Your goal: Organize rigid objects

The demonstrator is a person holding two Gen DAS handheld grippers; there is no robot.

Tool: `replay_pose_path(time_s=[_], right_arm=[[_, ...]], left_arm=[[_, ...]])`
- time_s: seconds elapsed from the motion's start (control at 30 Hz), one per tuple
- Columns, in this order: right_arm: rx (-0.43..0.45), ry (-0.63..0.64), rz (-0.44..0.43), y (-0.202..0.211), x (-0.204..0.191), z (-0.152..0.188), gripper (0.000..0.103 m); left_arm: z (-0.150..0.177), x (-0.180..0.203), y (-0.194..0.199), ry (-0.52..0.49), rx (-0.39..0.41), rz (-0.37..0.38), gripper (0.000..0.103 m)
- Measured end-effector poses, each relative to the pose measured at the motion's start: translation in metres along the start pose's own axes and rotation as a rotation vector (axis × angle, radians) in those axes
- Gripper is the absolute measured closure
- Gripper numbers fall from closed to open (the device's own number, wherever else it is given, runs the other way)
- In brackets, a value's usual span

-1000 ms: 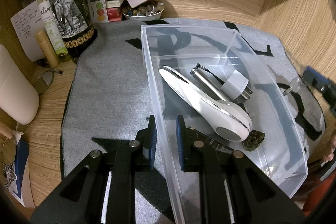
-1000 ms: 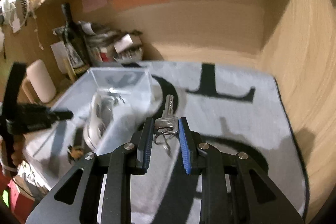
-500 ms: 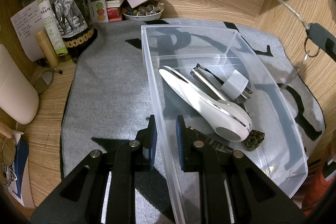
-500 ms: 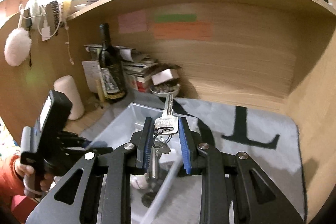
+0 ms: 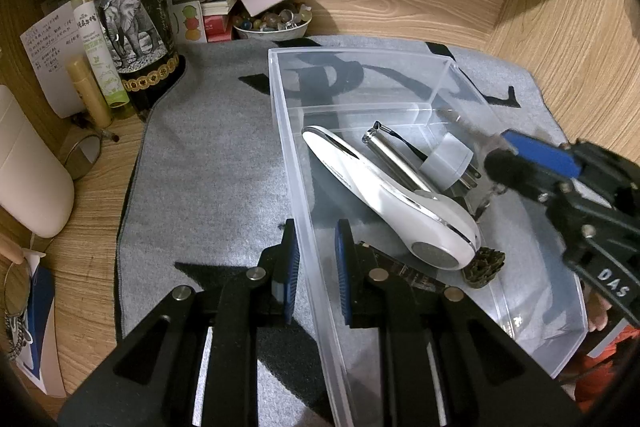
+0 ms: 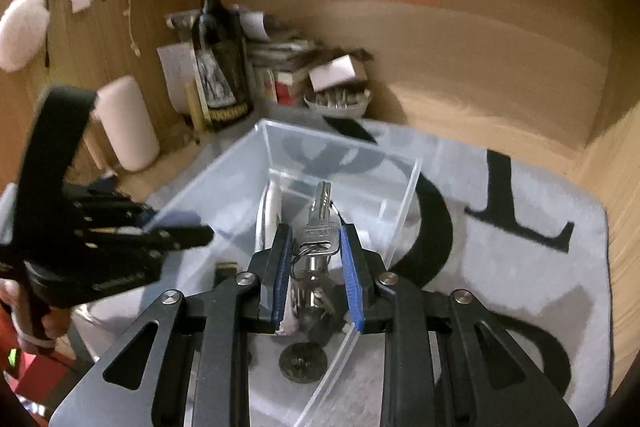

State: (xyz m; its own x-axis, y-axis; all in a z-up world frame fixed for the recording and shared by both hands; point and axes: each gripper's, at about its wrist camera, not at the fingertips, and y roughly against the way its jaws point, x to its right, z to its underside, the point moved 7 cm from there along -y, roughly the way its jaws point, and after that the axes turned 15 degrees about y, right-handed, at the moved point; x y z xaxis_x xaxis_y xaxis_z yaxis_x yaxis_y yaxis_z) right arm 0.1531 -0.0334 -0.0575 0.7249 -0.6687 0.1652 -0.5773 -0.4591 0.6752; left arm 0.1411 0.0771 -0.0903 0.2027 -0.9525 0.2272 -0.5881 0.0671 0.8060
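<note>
1. The left gripper (image 5: 313, 259) has not moved; its jaws pinch the bin's (image 5: 304, 187) left wall, steadying it on the desk's mat.
2. The right gripper (image 6: 314, 259) has swung in over the bin's right side, jaws pinching the key (image 6: 320, 223).
3. The key's long axis points toward the desk's back edge, tip forward; release looks next.

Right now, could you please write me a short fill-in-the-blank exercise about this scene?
1. The right gripper is shut on a silver ____.
2. The left gripper pinches the ____ of the clear plastic bin.
3. The bottle label pictures an ____.
4. The bin stands on a grey ____.

Missing words: key; wall; elephant; mat
</note>
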Motion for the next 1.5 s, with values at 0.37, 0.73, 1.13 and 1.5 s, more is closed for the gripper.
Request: replay_pose_path(time_s=[0.37,0.73,1.13,1.5], right_arm=[[-0.035,0.002,-0.006,-0.006,-0.004,0.005,0.073],[0.018,-0.024,-0.005,0.025,0.000,0.004,0.058],[0.097,-0.063,0.046,0.070,0.000,0.011,0.016],[0.121,-0.069,0.107,0.094,-0.012,0.037,0.000]], left_arm=[[-0.002,-0.001,-0.001,0.004,-0.007,0.004,0.087],[-0.008,-0.005,0.030,0.010,0.061,0.005,0.060],[0.010,0.031,0.096,-0.080,0.284,0.069,0.012],[0.050,0.040,0.115,-0.077,0.366,0.084,0.001]])
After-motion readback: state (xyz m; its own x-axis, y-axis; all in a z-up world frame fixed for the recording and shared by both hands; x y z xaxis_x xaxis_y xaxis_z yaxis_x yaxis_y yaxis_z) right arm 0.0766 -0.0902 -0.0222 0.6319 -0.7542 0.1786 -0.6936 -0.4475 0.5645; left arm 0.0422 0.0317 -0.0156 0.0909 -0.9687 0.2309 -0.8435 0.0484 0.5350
